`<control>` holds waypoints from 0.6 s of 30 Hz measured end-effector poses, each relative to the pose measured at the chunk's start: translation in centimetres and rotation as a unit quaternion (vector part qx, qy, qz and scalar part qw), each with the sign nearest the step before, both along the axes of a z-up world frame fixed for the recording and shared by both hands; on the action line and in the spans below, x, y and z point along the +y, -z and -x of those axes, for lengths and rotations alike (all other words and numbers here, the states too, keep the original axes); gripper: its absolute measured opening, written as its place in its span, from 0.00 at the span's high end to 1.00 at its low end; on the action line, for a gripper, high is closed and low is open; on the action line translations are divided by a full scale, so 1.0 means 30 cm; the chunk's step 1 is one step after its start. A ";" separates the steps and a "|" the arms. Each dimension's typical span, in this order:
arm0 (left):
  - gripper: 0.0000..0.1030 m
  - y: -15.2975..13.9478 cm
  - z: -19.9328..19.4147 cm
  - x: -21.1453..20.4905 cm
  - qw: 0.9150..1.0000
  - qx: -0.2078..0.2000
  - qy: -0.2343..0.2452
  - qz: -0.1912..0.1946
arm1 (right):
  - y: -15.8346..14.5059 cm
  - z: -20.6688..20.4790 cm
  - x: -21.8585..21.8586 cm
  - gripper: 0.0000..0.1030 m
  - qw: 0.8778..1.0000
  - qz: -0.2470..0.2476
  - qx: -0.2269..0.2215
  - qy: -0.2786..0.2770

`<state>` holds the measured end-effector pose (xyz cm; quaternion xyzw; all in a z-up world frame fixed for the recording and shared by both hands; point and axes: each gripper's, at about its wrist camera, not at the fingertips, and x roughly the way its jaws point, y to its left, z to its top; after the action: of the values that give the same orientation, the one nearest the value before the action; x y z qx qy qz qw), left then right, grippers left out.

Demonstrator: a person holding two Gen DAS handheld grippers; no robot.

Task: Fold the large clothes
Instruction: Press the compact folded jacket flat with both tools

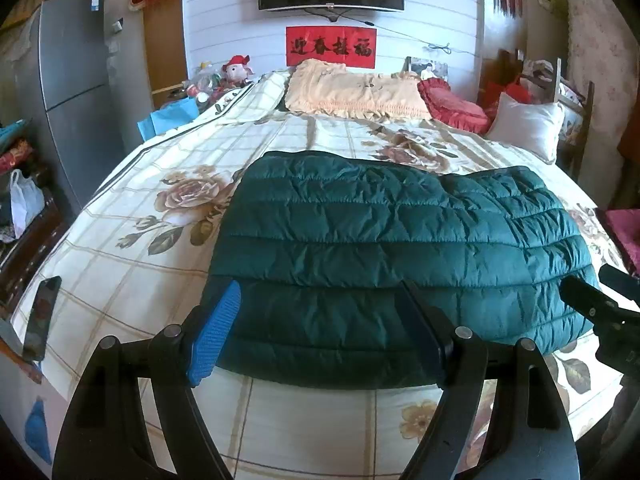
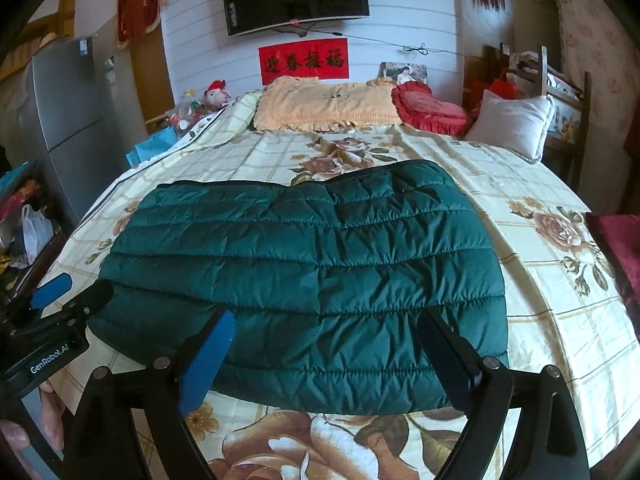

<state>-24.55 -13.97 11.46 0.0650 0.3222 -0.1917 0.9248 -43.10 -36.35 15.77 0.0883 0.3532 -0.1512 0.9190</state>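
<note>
A dark green quilted jacket (image 1: 392, 248) (image 2: 312, 272) lies folded in a wide flat block across the flowered bed sheet (image 1: 160, 248) (image 2: 540, 288). My left gripper (image 1: 316, 300) hangs open over the jacket's near left edge, its blue pad (image 1: 218, 332) at the left corner. Over the jacket's near right part my right gripper (image 2: 326, 320) is open too, its fingers wide apart. No cloth is pinched in either one. Each gripper shows at the edge of the other's view: the right gripper (image 1: 600, 304) and the left gripper (image 2: 60, 296).
A dark phone (image 1: 42, 316) lies at the bed's left edge. A peach pillow (image 1: 356, 92), a red cushion (image 1: 452, 104) and a white pillow (image 1: 524, 124) sit at the head. A grey fridge (image 1: 76, 92) stands left, with a wooden frame (image 2: 560, 92) at the right.
</note>
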 end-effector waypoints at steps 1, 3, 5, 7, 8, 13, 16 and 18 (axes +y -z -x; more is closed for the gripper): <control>0.22 -0.001 0.001 -0.001 1.000 0.000 -0.001 0.001 | 0.000 0.000 0.000 0.11 1.000 0.000 -0.001 0.000; 0.22 -0.002 0.000 0.000 1.000 0.004 0.003 0.005 | 0.001 -0.002 0.001 0.11 1.000 -0.001 0.000 0.000; 0.22 -0.002 -0.003 0.002 1.000 0.008 0.002 0.006 | 0.002 -0.003 0.002 0.11 1.000 -0.003 -0.001 0.001; 0.22 -0.002 -0.003 0.004 1.000 0.011 0.003 0.009 | 0.003 -0.002 0.001 0.11 1.000 -0.004 0.000 0.001; 0.22 -0.003 -0.003 0.002 1.000 0.010 0.004 0.009 | 0.005 -0.003 0.002 0.11 1.000 -0.005 0.001 0.001; 0.22 -0.002 -0.004 0.003 1.000 0.014 0.006 0.013 | 0.009 -0.005 0.002 0.11 1.000 -0.010 0.002 0.001; 0.22 0.000 -0.005 0.000 1.000 0.013 0.007 0.012 | 0.009 -0.004 0.001 0.11 1.000 -0.010 0.003 0.001; 0.22 0.001 -0.004 0.002 1.000 0.014 0.007 0.014 | 0.010 -0.005 0.002 0.11 1.000 -0.009 0.003 0.001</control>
<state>-24.44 -13.91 11.44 0.0517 0.3321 -0.2031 0.9196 -42.96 -36.29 15.46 0.0969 0.3571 -0.1493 0.9170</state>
